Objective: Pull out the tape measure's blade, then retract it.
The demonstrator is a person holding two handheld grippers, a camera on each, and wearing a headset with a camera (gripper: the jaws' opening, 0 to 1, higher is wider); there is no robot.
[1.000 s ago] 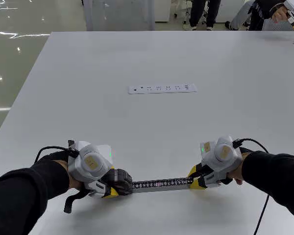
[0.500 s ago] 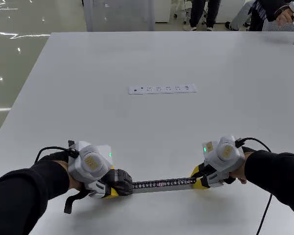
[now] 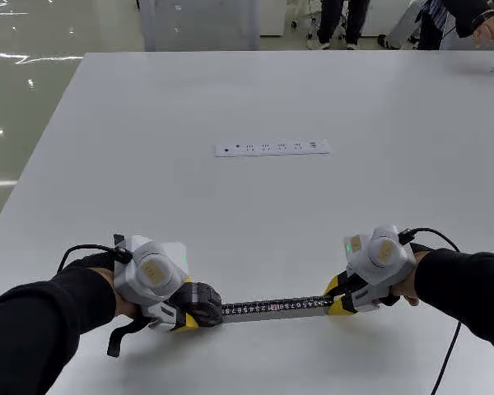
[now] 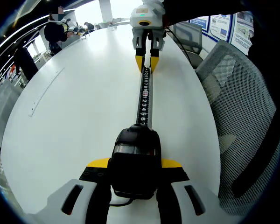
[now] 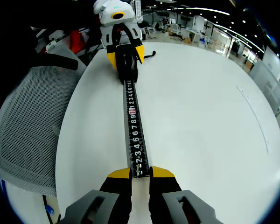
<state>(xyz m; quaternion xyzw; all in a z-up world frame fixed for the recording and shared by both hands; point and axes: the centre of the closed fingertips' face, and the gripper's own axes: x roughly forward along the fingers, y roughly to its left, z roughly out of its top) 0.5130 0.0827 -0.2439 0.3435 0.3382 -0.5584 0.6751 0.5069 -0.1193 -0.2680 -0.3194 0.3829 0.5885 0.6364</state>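
The black tape measure case (image 4: 135, 161) sits between the jaws of my left gripper (image 4: 134, 164), which is shut on it; in the head view the case (image 3: 196, 304) lies low on the white table at the left. Its black blade (image 3: 273, 308) with white numbers runs rightward to my right gripper (image 3: 336, 296), which is shut on the blade's tip (image 5: 137, 171). In the right gripper view the blade (image 5: 132, 130) stretches away to the case (image 5: 126, 61) held by the left gripper (image 5: 125, 55). In the left gripper view the blade (image 4: 143, 100) reaches the right gripper (image 4: 147, 60).
A white power strip (image 3: 272, 148) lies flat at the table's middle. A grey mesh chair (image 4: 238, 107) stands close to the table's near edge. A cable (image 3: 445, 362) trails from the right gripper. People stand beyond the far edge.
My right gripper has drawn a little further to the right, and the stretch of blade out of the case has grown slightly. The left gripper and case stayed put.
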